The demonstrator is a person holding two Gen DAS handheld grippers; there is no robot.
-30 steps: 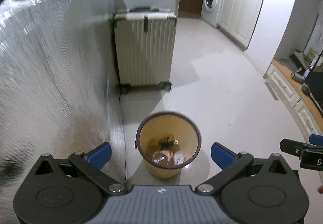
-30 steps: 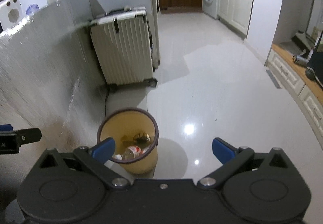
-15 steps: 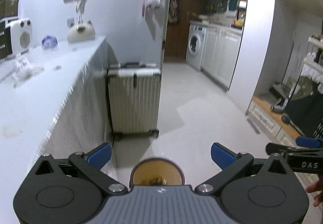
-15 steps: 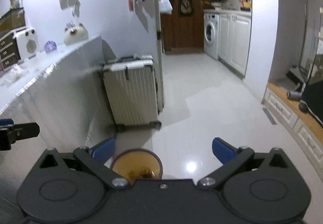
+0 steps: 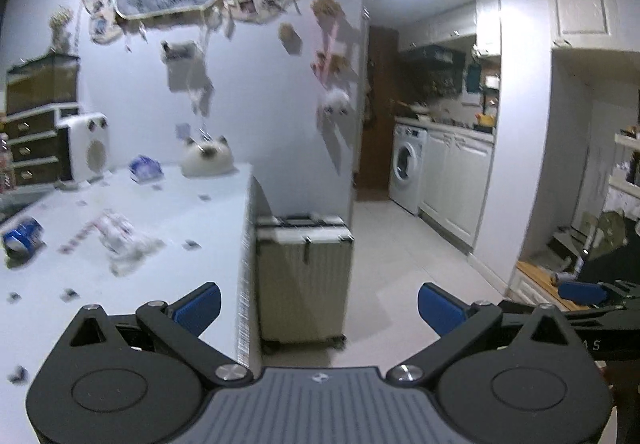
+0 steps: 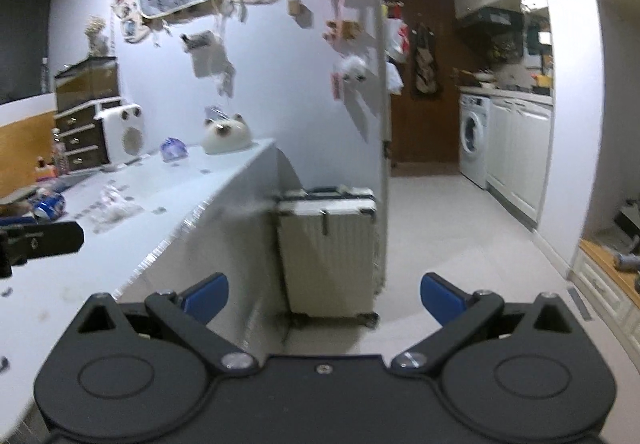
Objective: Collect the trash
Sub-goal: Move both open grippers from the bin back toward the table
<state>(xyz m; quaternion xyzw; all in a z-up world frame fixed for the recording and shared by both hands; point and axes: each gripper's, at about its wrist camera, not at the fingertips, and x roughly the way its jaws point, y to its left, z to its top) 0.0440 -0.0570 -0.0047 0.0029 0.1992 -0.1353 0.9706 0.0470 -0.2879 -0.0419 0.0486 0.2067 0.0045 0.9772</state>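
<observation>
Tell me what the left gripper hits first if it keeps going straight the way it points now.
Probably the cream suitcase, standing on the floor against the counter's end. The open left gripper holds nothing; depth is uncertain.

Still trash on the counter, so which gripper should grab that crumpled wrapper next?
Probably left. The left gripper is open over the counter, nearer the crumpled wrapper; the right gripper faces the suitcase.
</observation>
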